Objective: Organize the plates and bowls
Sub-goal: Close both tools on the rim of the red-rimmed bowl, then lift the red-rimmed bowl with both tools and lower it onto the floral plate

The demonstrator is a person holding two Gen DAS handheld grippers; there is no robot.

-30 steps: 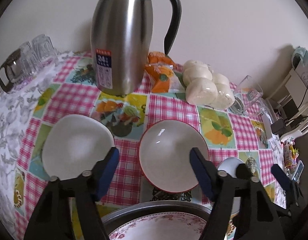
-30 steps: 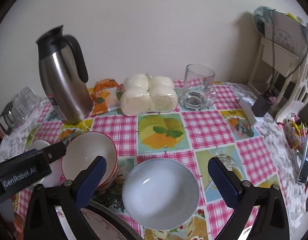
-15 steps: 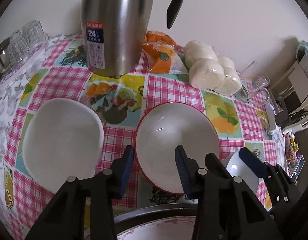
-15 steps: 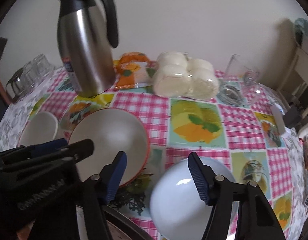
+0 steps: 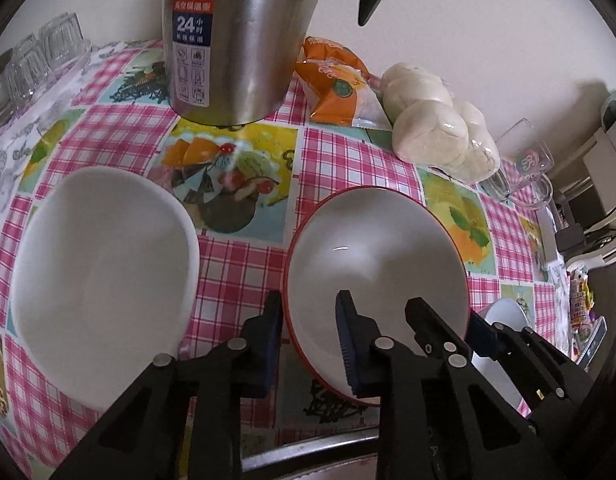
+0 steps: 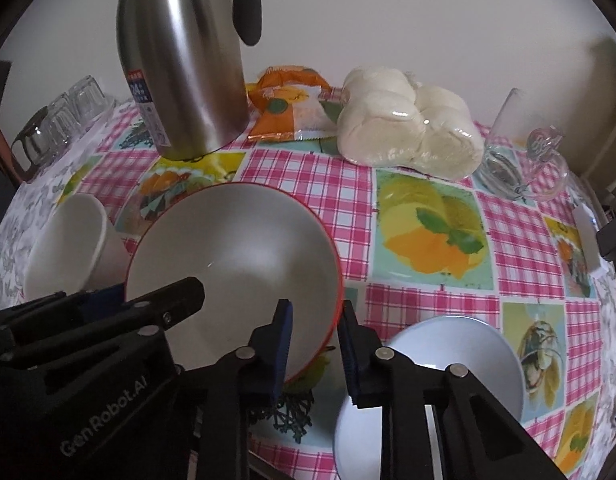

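A red-rimmed white bowl (image 5: 372, 252) sits mid-table and also shows in the right wrist view (image 6: 231, 256). My left gripper (image 5: 310, 336) straddles its near-left rim, one finger outside and one inside, with a small gap left. My right gripper (image 6: 314, 344) straddles its near-right rim the same way. A plain white bowl (image 5: 99, 252) lies to the left, and also shows in the right wrist view (image 6: 63, 248). A pale blue bowl (image 6: 448, 364) sits at the right. A metal tray rim (image 5: 308, 444) shows at the near edge.
A steel thermos (image 5: 235, 36) stands behind the bowls. Beside it are an orange snack packet (image 6: 287, 108), wrapped white buns (image 6: 404, 128) and a glass mug (image 6: 520, 152). Upturned glasses (image 6: 63, 120) stand at the far left. The table's right edge holds small clutter.
Both grippers moved forward and down onto the red-rimmed bowl and narrowed around its rim. The right gripper shifted left from the pale blue bowl to the red-rimmed one.
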